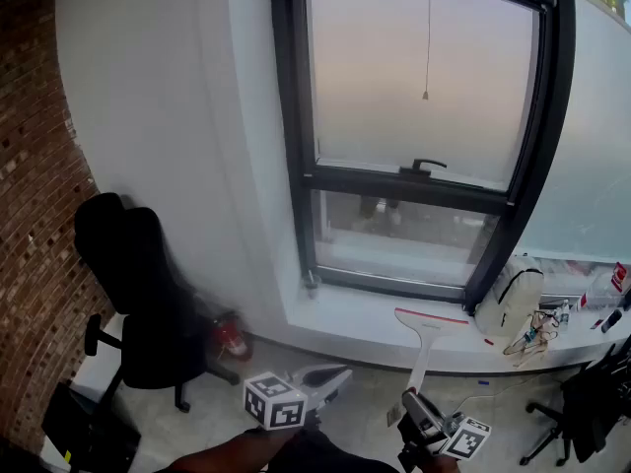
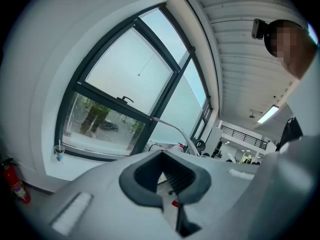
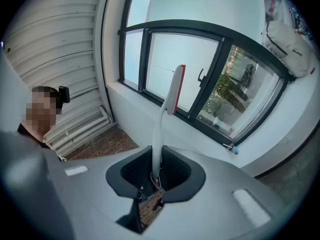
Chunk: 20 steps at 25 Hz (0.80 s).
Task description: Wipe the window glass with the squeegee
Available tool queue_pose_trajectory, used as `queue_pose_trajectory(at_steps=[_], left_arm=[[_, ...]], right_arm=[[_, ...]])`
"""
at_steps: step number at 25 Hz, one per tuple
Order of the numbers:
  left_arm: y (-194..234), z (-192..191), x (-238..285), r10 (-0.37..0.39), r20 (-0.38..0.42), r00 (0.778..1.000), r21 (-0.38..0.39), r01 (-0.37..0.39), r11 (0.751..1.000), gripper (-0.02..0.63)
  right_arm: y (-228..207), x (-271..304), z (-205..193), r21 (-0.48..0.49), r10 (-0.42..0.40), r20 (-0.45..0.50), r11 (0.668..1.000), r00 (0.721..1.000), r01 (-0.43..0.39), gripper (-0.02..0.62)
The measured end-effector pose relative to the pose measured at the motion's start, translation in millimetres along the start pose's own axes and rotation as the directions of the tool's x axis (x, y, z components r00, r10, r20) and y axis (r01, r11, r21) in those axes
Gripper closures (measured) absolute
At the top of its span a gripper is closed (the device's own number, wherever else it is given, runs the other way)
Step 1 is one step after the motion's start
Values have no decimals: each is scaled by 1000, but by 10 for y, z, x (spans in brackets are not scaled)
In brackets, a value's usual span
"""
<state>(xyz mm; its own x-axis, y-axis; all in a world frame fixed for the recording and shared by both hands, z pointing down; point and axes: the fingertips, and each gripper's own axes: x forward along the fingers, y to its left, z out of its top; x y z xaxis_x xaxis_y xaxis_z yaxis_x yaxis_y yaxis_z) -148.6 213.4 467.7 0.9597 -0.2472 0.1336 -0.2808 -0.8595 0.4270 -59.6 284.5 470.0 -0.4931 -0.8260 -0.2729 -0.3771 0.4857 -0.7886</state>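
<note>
The squeegee (image 1: 423, 348) is white with a red rubber edge, and my right gripper (image 1: 418, 410) is shut on the bottom of its handle. It stands upright below the sill with its head (image 1: 431, 318) level with the sill's edge. In the right gripper view the squeegee (image 3: 167, 106) rises from between the pads of the right gripper (image 3: 156, 173) toward the window glass (image 3: 182, 64). The dark-framed window glass (image 1: 424, 77) is well above the blade and apart from it. My left gripper (image 1: 330, 374) hangs low beside it, shut and holding nothing. In its own view the left gripper (image 2: 165, 178) points at the window glass (image 2: 127, 69).
A black office chair (image 1: 138, 294) and a red fire extinguisher (image 1: 232, 338) stand by the brick wall at the left. A white bag (image 1: 508, 299) and small clutter lie on the sill (image 1: 345, 308) at the right. A cup (image 1: 312, 282) stands at the frame's lower left corner.
</note>
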Motion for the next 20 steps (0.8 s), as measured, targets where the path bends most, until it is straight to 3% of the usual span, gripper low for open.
queue_pose_trajectory(at_steps=[5, 20], left_arm=[[-137, -21, 30, -29, -15, 999, 18, 30, 999, 606], [-148, -58, 110, -11, -27, 1000, 21, 12, 1000, 606]], right_arm=[[-98, -120, 7, -26, -47, -9, 999, 999, 46, 512], [79, -145, 100, -7, 42, -1, 999, 999, -42, 508]])
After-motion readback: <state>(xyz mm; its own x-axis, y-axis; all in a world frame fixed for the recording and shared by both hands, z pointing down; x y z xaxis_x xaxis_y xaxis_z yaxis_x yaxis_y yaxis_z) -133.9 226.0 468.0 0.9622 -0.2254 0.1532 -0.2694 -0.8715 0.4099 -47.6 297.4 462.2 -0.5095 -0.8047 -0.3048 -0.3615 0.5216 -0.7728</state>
